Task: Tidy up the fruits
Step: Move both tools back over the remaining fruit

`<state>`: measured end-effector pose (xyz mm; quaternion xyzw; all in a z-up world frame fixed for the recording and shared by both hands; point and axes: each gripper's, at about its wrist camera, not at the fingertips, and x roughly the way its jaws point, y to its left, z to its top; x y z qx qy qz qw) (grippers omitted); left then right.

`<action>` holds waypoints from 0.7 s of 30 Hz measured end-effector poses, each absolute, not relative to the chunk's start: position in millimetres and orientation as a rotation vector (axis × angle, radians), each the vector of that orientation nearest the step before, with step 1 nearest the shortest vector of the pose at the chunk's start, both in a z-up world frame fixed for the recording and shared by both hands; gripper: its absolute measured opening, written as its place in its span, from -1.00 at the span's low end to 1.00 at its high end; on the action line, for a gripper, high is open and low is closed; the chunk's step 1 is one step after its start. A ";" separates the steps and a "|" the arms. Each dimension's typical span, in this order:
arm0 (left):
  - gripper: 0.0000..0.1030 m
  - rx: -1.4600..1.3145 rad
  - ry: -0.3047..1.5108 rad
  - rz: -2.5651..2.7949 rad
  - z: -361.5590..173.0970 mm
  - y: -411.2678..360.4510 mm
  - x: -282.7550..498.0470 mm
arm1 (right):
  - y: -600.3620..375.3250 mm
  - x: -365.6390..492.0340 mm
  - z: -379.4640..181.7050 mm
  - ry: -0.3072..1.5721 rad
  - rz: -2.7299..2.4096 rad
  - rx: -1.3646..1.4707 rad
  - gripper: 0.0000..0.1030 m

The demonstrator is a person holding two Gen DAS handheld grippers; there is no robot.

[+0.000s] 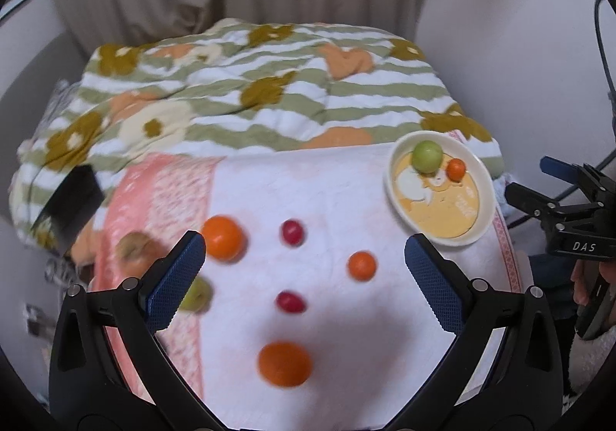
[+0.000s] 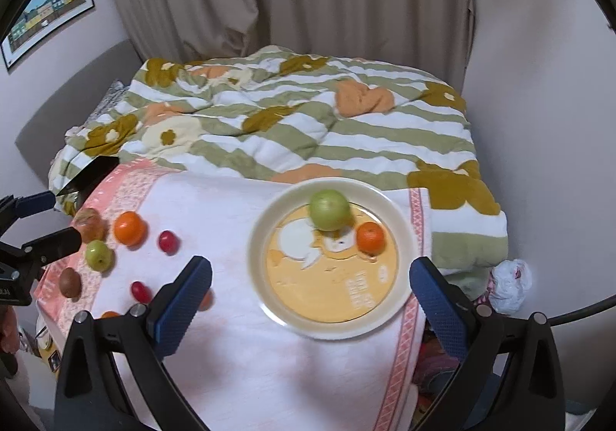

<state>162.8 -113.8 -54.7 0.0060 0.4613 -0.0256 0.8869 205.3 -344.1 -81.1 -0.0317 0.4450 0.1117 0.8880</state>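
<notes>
White towelling with a pink border carries scattered oranges, red plums and a cream plate holding a green apple, both grippers spread wide, empty.

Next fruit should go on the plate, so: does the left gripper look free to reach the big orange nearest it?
Probably yes. The left gripper is open and empty, and the big orange lies on bare cloth between its fingers, nothing covering it.
</notes>
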 end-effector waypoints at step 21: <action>1.00 -0.031 0.971 -0.008 -68.0 75.7 118.2 | -198.9 146.8 -87.0 0.964 0.239 -0.011 0.99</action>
